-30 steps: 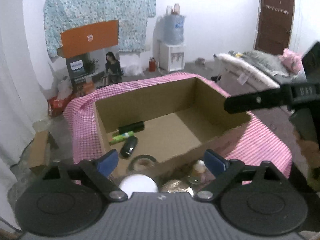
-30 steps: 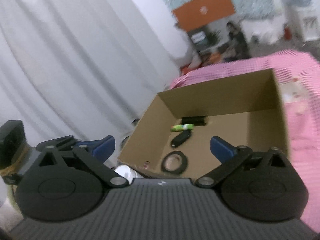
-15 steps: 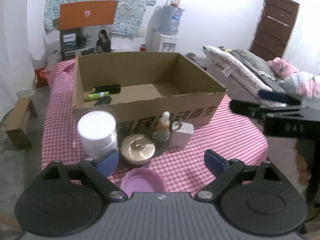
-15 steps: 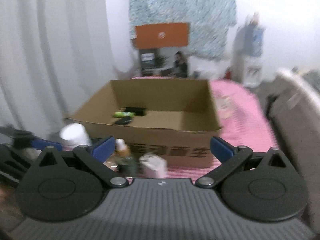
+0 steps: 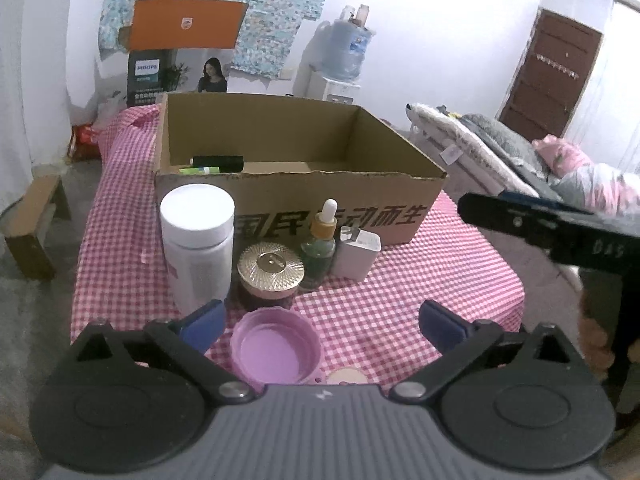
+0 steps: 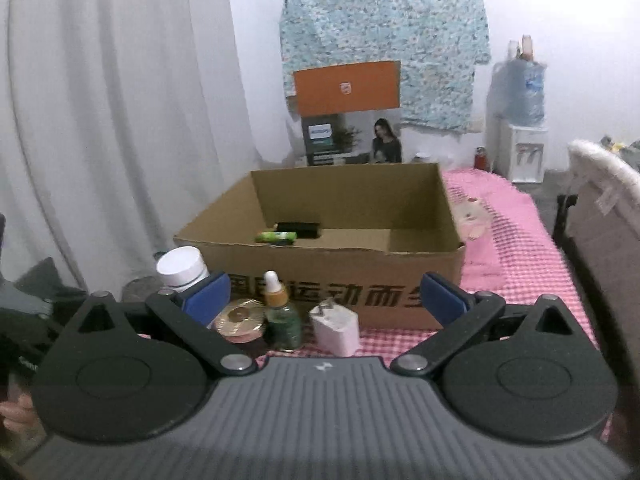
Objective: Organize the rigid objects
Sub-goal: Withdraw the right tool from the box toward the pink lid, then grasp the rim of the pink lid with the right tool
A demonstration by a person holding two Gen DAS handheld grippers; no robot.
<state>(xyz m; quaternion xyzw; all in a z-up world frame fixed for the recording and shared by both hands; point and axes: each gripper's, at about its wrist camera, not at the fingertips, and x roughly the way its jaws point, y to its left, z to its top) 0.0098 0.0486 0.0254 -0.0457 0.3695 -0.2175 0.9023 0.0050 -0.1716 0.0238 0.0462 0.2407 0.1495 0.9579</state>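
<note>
An open cardboard box (image 5: 332, 208) (image 6: 360, 268) stands on the pink checked table. Inside lie a black cylinder (image 5: 218, 162) and a green tube (image 5: 200, 170). In front of the box stand a white jar (image 5: 197, 240), a gold-lidded jar (image 5: 270, 274), a green dropper bottle (image 5: 320, 248), a white charger (image 5: 357, 254) and a purple lid (image 5: 276, 346). My left gripper (image 5: 322, 326) is open and empty just above the purple lid. My right gripper (image 6: 326, 296) is open and empty, near the dropper bottle (image 6: 282, 316) and charger (image 6: 335, 328).
The right gripper's black arm (image 5: 552, 228) reaches in from the right in the left wrist view. A bed (image 5: 500, 152) stands right of the table and a wooden stool (image 5: 32, 224) to the left. A curtain (image 6: 100, 120) hangs at left.
Both grippers have pulled back and down from above the box to the table's front edge. The items in front of the box have come into view. Both stay open.
</note>
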